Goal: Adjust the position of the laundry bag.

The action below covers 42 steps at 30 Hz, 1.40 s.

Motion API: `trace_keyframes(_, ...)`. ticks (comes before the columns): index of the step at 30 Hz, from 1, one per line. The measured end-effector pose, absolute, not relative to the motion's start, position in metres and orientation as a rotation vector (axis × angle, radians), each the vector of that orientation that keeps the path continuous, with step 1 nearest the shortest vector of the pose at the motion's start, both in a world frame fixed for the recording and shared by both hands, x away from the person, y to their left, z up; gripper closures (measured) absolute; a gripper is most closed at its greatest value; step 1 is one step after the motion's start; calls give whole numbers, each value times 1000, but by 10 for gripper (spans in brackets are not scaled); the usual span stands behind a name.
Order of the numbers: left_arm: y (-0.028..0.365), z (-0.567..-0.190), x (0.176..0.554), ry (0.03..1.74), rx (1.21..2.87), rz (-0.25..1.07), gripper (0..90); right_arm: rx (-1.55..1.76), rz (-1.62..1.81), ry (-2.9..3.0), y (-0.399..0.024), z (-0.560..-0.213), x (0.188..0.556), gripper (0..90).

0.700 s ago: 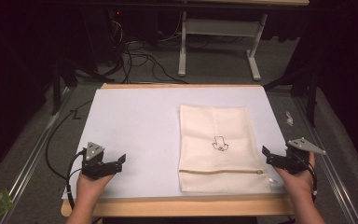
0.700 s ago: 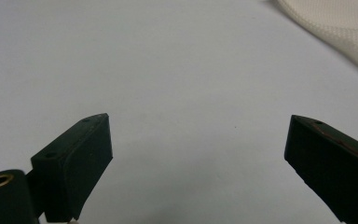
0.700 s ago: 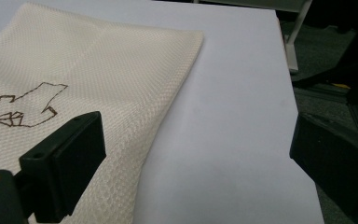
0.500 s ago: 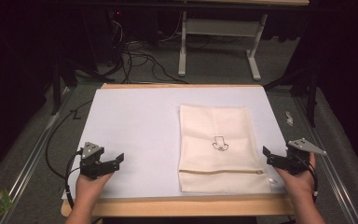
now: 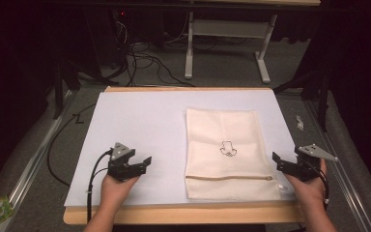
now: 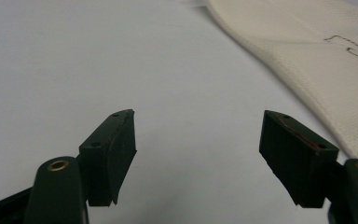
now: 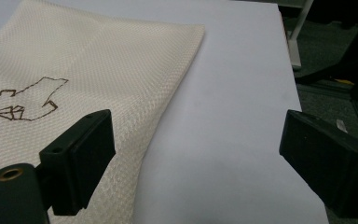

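A flat cream mesh zip pouch (image 5: 228,153) with a small line drawing lay on the white-covered worktop (image 5: 135,125) between the left gripper (image 5: 144,163) and right gripper (image 5: 276,159), both fingers spread, empty.

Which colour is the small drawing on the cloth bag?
Dark brown outline drawing on the cream bag; right gripper view shows it best.

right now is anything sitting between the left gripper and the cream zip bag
Nothing visible. Between the left gripper and the cream mesh zip bag lies bare white table cover; the left gripper view shows the same open stretch ahead of its open jaws.
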State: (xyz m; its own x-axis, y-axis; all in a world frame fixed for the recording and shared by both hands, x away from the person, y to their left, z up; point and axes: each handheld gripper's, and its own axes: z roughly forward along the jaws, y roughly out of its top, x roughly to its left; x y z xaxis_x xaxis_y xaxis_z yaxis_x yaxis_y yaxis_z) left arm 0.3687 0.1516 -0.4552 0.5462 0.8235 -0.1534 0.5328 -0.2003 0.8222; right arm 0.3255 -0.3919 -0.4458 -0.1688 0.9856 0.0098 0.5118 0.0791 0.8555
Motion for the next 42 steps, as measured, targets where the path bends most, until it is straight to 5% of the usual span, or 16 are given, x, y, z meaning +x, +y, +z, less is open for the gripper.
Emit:
trace_keyframes(8, 79, -455, 381, 1025, 1925, 334, 272, 1479, 1005, 1774, -390, -447, 325, 139)
trace_keyframes(18, 0, -474, 417, 1076, 2041, 245, 455, 1470, 1027, 1780, -392, -447, 326, 158)
trace_keyframes(21, -7, -477, 416, 1124, 2031, 272, 588, 1466, 1020, 1788, -392, -447, 326, 161)
trace_keyframes(25, -6, -477, 415, 1113, 2033, 335, 856, 1465, 1031, 1795, -391, -446, 326, 174)
trace_keyframes(42, 89, -476, 419, 1293, 1904, 437, 882, 1431, 1024, 1840, -380, -447, 327, 220)
